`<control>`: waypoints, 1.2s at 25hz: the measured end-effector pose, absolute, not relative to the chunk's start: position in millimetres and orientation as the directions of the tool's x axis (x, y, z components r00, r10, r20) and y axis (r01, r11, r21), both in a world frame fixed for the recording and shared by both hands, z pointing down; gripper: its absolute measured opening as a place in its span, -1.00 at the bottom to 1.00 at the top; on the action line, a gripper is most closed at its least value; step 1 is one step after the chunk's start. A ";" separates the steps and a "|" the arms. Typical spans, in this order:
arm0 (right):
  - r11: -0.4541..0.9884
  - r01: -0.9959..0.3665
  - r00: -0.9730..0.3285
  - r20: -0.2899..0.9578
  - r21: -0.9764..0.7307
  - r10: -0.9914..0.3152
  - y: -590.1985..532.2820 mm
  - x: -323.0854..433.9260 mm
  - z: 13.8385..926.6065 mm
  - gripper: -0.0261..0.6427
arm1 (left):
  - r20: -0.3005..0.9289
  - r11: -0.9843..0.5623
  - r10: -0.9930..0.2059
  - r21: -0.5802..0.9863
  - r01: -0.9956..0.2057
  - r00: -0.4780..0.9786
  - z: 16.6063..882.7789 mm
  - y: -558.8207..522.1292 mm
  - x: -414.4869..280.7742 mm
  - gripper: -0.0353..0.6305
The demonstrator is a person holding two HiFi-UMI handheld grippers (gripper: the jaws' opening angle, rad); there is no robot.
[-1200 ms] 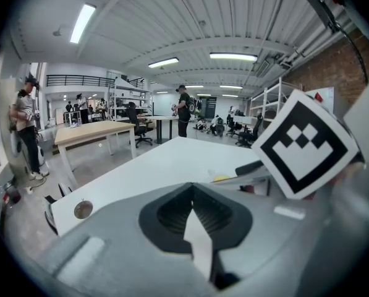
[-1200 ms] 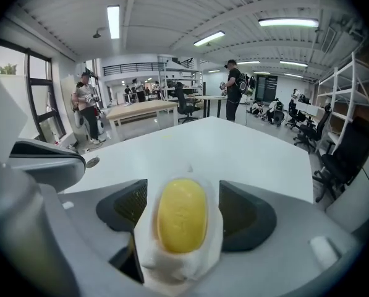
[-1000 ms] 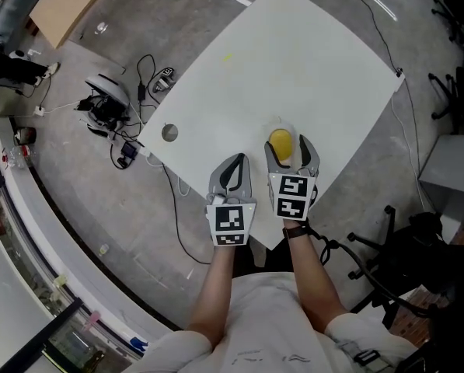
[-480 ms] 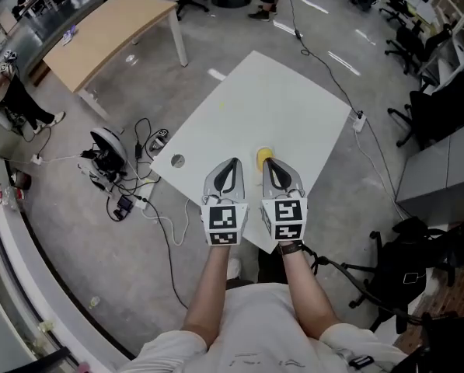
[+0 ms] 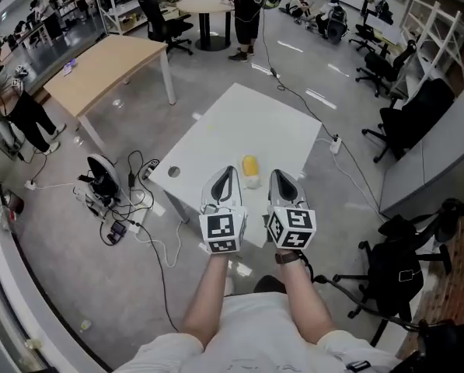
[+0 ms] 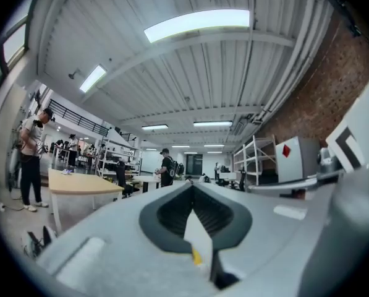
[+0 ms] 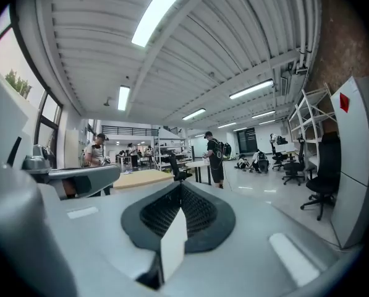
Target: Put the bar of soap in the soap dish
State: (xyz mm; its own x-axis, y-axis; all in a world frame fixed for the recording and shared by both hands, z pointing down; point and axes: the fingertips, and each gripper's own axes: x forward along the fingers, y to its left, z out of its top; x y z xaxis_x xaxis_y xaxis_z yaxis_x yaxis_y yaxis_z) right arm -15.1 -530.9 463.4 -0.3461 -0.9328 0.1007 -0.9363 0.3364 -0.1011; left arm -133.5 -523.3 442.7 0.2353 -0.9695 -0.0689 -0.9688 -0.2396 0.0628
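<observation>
The yellow bar of soap lies in a pale soap dish near the front edge of the white table. Both grippers are held up well above the table, side by side, pointing level into the room. My left gripper is shut with nothing in it. My right gripper is also shut and empty. Neither touches the soap or the dish. Both gripper views look across the hall, not at the table.
A wooden table stands at the far left and a round table with a person beside it at the back. Cables and a device lie on the floor left. Black office chairs and a bag stand right.
Both grippers have risen from the table and tipped up to level. The right jaws, open around the soap and dish a second ago, are shut. The head view shows more of the room.
</observation>
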 end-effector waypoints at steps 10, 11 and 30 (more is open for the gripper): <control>0.475 -0.875 -0.482 0.079 -0.093 -0.873 -405.4 12.0 463.4 -0.89 | -0.089 -0.200 -0.978 0.164 -0.966 0.187 438.1 -406.7 -91.9 -0.89; 0.488 -0.867 -0.497 0.089 -0.100 -0.863 -380.9 21.9 474.6 -0.89 | -0.078 -0.204 -0.978 0.176 -0.963 0.193 447.4 -382.6 -78.9 -0.89; 0.470 -0.882 -0.470 -0.005 -0.026 -0.883 -259.4 99.0 420.0 -0.89 | -0.055 -0.112 -0.992 -0.085 -0.990 0.117 419.6 -238.6 -16.4 -0.89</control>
